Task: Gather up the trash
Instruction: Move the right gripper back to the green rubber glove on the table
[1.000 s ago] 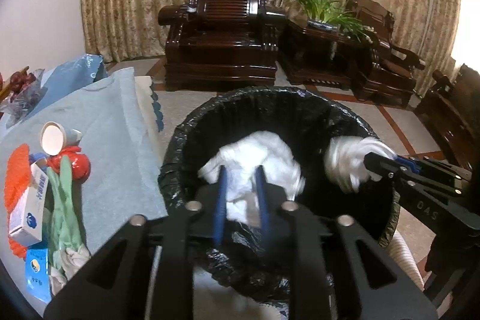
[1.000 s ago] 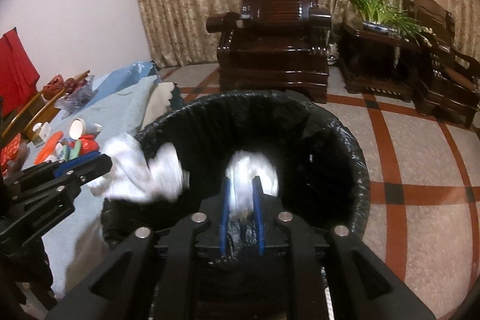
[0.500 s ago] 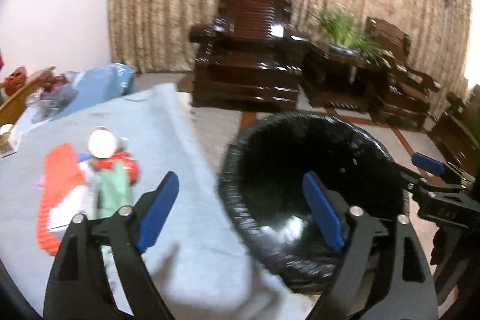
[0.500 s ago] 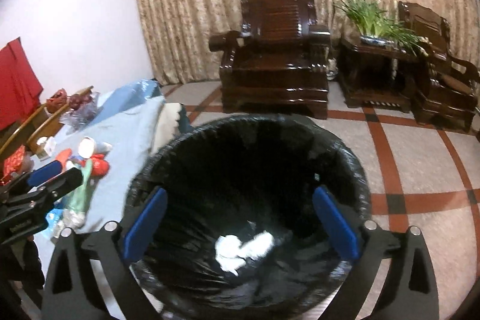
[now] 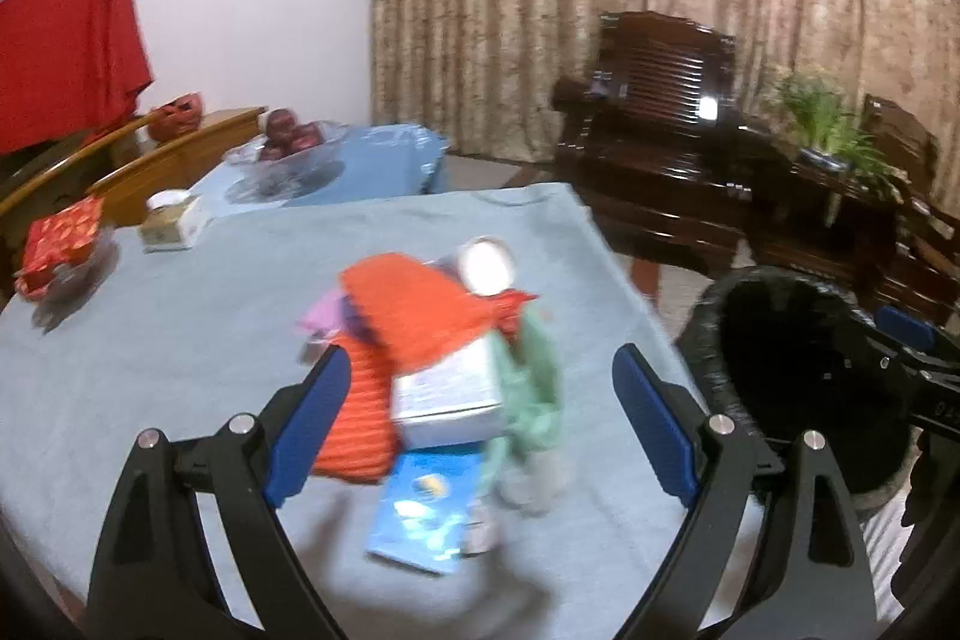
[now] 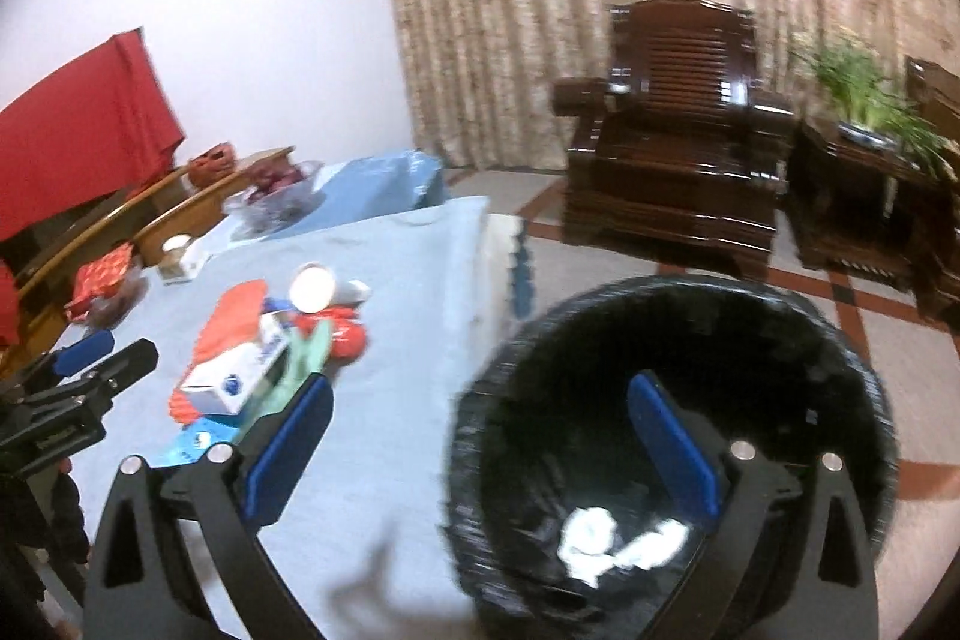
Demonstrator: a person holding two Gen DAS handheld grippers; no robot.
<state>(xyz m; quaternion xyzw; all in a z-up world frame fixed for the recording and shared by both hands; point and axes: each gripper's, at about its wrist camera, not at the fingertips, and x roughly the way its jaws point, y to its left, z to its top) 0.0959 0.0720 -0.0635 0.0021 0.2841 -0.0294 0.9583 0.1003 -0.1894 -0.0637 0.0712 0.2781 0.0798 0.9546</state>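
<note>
A pile of trash lies on the light blue tablecloth (image 5: 150,340): orange netting (image 5: 414,316), a white box (image 5: 447,394), a blue packet (image 5: 420,514), a green wrapper (image 5: 534,370) and a tipped paper cup (image 5: 486,265). My left gripper (image 5: 480,364) hangs open over this pile, holding nothing. The black-lined bin (image 6: 660,292) stands beside the table's right edge, with white tissue wads (image 6: 591,538) at its bottom. My right gripper (image 6: 480,385) is open and empty, straddling the bin's near-left rim. The pile (image 6: 240,382) lies left of it.
A glass fruit bowl (image 5: 288,148), a small box with a jar (image 5: 171,220) and a red packet in a dish (image 5: 60,244) sit at the table's far side. Dark wooden armchairs (image 5: 660,112) and a potted plant (image 5: 822,118) stand beyond the bin.
Both grippers opened and let their white tissue wads fall into the bin. Both then swung left, the left from over the bin to over the trash pile.
</note>
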